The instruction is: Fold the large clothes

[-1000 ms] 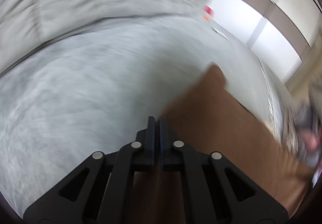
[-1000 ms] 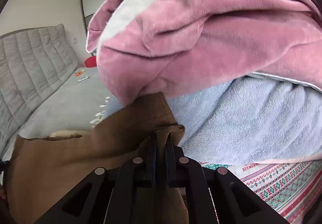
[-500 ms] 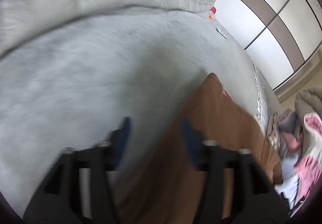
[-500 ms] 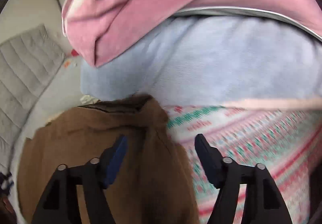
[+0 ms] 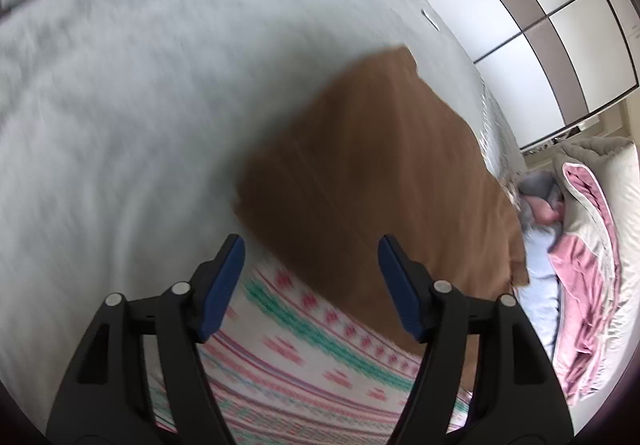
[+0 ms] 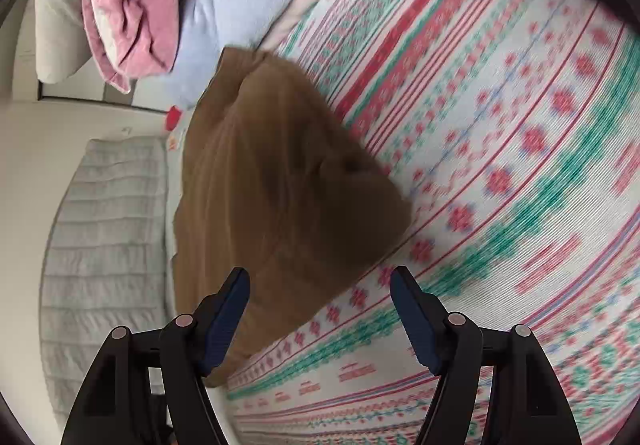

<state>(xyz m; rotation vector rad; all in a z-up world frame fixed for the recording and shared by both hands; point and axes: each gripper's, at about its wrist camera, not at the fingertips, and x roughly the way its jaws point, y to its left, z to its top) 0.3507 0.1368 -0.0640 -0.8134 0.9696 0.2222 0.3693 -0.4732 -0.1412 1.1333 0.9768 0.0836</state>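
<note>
Our left tongs (image 5: 310, 285) are still spreading, nothing pinched between them; the brown garment (image 5: 372, 173) lies just ahead, its near edge over the patterned blanket (image 5: 304, 357). To the left of these tongs the grey bed cover (image 5: 120, 117) runs bare and wide. Our right tongs (image 6: 320, 317) stand spread and empty, the brown garment (image 6: 272, 185) ahead and leftward, its bunched corner between the fingers' line. Rightward the patterned blanket (image 6: 500, 165) stretches open; beyond the garment sits a pink and blue pile (image 6: 160, 5).
</note>
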